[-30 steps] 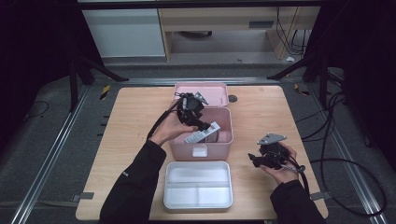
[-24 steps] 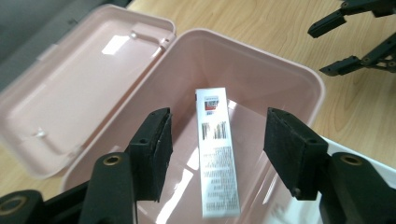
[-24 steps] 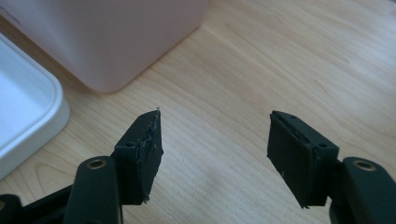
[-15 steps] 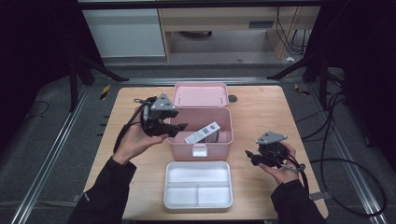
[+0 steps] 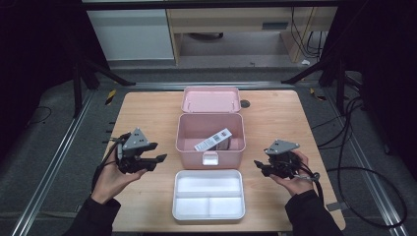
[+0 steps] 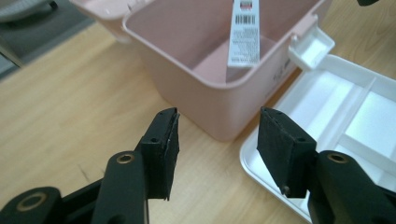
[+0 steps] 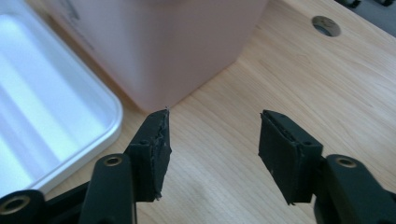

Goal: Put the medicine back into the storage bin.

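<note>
Left of the open pink plastic box (image 5: pixel 210 140), the left gripper (image 5: pixel 156 153) is held above the light wooden table (image 5: pixel 147 113), well apart from the box wall; its jaws stand fairly wide with nothing between them and have just been closing. Inside the box a flat white packet with a barcode label (image 5: pixel 213 139) leans tilted against the wall, beside what may be a second item, too dim to identify. The box's hinged lid (image 5: pixel 210 100) lies open behind it. Just in front of the box sits a white plastic divided tray (image 5: pixel 209 194). Right of the box, the right gripper (image 5: pixel 259 166) hovers near the tray's corner, jaws likewise apart, empty, and just narrowing.
</note>
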The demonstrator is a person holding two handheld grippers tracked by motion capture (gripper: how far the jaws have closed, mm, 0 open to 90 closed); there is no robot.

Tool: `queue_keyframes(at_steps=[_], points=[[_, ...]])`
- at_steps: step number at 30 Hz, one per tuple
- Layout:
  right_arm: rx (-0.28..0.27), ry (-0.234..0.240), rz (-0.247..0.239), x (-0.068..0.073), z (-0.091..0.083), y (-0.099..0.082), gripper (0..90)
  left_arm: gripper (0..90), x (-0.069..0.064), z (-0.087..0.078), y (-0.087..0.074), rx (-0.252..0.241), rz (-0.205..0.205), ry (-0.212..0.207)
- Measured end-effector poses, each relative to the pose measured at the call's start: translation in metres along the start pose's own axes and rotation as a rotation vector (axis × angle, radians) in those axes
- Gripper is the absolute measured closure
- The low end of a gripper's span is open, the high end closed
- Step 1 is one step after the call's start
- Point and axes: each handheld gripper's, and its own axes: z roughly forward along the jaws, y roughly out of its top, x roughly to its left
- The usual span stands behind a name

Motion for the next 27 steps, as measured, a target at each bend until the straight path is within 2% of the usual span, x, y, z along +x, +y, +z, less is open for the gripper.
queue_keyframes(at_steps=[6,8,19,23,27], points=[[0.020,0.062,-0.056,0.011,0.002,0.004,50.7,51.3,-0.005,0.016,-0.020,0.032,0.015,-0.046],[0.026,0.087,-0.069,0.015,0.002,0.005,52.7,54.3,-0.008,0.022,-0.023,0.047,0.018,-0.076],[0.081,0.230,-0.170,0.042,0.006,0.011,62.1,67.5,-0.032,0.051,-0.036,0.192,0.078,-0.221],[0.099,0.294,-0.209,0.053,0.011,0.014,64.1,69.9,-0.042,0.062,-0.038,0.233,0.115,-0.275],[0.134,0.344,-0.242,0.064,0.018,0.015,66.1,71.9,-0.050,0.070,-0.038,0.266,0.167,-0.304]])
